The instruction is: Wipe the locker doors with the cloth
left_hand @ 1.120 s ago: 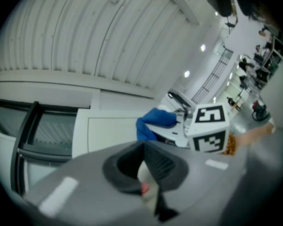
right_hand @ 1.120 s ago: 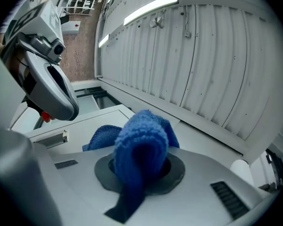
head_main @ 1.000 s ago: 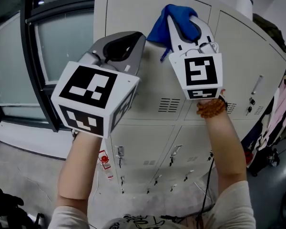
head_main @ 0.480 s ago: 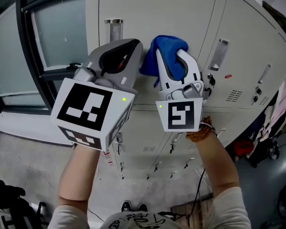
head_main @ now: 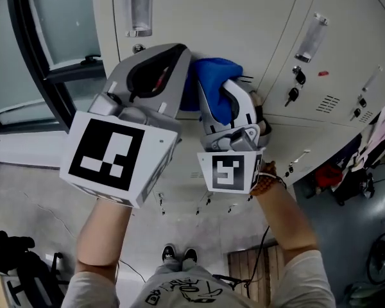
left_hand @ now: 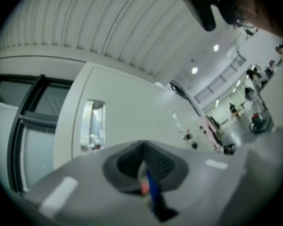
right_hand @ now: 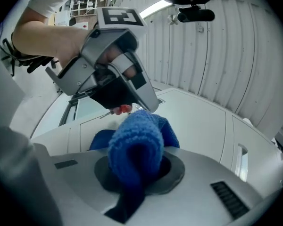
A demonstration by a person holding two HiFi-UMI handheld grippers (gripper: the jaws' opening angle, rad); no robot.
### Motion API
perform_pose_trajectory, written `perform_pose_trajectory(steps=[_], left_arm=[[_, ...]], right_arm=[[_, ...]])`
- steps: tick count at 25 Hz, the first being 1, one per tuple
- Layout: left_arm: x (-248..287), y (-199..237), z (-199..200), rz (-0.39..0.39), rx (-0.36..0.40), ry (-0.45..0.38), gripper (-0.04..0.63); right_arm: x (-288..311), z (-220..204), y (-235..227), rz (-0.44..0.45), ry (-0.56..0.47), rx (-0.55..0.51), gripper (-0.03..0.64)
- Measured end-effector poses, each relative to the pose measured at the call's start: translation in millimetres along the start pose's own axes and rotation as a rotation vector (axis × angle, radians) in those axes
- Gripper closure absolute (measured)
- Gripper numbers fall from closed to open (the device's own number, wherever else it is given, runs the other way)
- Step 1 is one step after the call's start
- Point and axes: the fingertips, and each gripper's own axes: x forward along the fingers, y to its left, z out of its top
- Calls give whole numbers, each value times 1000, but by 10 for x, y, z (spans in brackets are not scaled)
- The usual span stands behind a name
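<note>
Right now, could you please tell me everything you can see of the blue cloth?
The cloth is bright blue and looks like fluffy terry or microfibre. It is bunched into a thick wad, clamped between the jaws of the right gripper, with a folded lump bulging out in front and a tail trailing back through the jaws. It sits up against a pale locker door, though real contact cannot be told. The tip of the shut left gripper is right beside it.

Two grippers were there, a left gripper (head_main: pixel 177 51) and a right gripper (head_main: pixel 222 90), with one cloth (head_main: pixel 213 76). The upper doors (head_main: pixel 205 18) showed three handles (head_main: pixel 139 8) and two keys (head_main: pixel 292 95).
</note>
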Motion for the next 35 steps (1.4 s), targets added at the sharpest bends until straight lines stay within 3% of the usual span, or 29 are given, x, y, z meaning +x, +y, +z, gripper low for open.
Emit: perform_pose_trajectory(steps=[6,13,22,35], left_arm=[[27,-106,-138,-13,-15,16,592],[121,-240,96,-41,9,-17,592],[184,-131,585,-42,87,-75,592],[31,258,1290,10,168,-178,592]], right_arm=[[-236,-326,248,47,44,-39,584],[-384,-517,-117,8,85,-63,584],[36,-23,-1129,-79,46,63,584],[776,860,-2571,-184,-25,66,584]])
